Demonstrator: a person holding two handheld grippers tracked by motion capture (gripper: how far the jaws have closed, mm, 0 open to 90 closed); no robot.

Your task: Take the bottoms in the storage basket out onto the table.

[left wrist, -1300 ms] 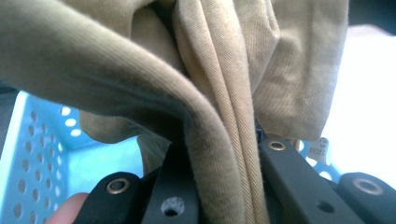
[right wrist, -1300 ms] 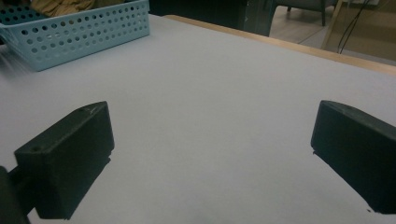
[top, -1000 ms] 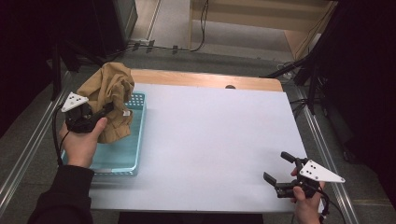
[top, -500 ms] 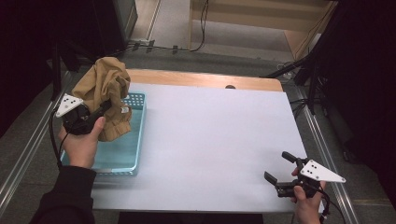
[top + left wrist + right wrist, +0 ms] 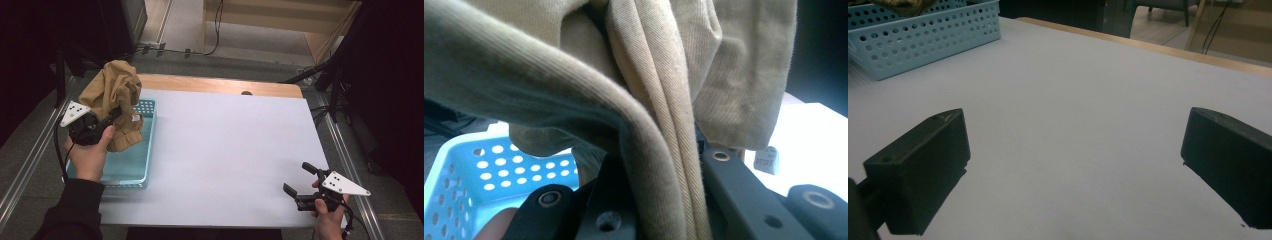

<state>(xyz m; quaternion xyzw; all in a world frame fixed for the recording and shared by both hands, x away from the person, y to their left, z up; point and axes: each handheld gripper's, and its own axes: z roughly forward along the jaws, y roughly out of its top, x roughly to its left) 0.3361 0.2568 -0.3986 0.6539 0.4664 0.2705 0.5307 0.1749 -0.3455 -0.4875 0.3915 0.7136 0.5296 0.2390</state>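
A tan cloth [image 5: 114, 97] hangs bunched above the far end of a light blue basket [image 5: 131, 172], its lower folds seeming to dip into the basket, though the angle makes that hard to judge. The left tongs [image 5: 112, 116] are clamped on a thick fold of the cloth [image 5: 659, 125], gathered between the black jaws. A small white tag [image 5: 765, 160] dangles from it. The basket sits at the left edge of the white desk [image 5: 225, 150]. Well apart, near the front right corner, the right tongs [image 5: 299, 179] sit just above the bare desk with jaws wide apart, gripping nothing.
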